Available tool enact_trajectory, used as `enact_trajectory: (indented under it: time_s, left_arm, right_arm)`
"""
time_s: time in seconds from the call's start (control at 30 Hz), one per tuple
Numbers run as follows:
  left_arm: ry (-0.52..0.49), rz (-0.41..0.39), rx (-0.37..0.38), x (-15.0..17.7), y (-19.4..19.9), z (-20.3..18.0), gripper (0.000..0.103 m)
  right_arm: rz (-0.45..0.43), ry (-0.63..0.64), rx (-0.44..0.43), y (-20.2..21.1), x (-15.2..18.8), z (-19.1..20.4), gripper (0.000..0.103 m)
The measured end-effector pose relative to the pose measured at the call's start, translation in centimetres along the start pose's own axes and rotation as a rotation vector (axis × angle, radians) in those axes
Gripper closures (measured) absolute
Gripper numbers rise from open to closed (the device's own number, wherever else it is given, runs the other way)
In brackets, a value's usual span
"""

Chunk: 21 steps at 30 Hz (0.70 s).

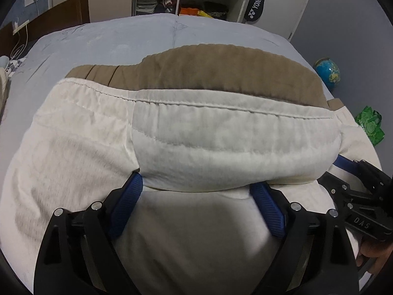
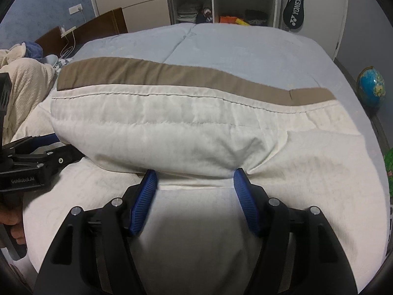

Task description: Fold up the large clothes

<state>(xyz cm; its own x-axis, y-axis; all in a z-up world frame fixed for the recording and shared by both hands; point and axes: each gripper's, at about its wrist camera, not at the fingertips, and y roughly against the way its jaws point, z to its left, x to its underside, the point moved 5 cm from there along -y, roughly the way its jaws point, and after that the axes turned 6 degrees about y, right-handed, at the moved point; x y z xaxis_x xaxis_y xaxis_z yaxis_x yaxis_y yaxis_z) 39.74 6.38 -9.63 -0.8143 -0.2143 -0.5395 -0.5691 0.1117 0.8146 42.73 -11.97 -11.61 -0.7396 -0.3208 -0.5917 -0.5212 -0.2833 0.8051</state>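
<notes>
Left gripper (image 1: 197, 184): jaws spread wide, blue pads (image 1: 129, 204) tucked under the rolled edge of the cream garment (image 1: 221, 145), clamping nothing. Right gripper (image 2: 195, 178): likewise wide apart, pad tips beneath the same fold. Garment folded over itself, tan waistband (image 2: 172, 73) on the far side, spread across the pale blue bed (image 2: 233, 46). Beyond, open wardrobe shelves (image 2: 191, 7) and a globe (image 2: 371, 86).

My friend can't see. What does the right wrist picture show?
The right tool, its blue fingers spread open, sits at the folded edge of a big cream cloth with a tan band, on a pale blue bed. The left tool is beside it.
</notes>
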Motion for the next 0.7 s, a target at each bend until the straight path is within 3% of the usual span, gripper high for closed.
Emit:
enact_trajectory:
  time_s: [0.7]
  left_arm:
    - [-0.022,-0.078,-0.021,1.4,-1.8,-0.1,0.016]
  right_arm:
    - [-0.009,0.003,0.023,-2.0,1.4,0.7,0.04]
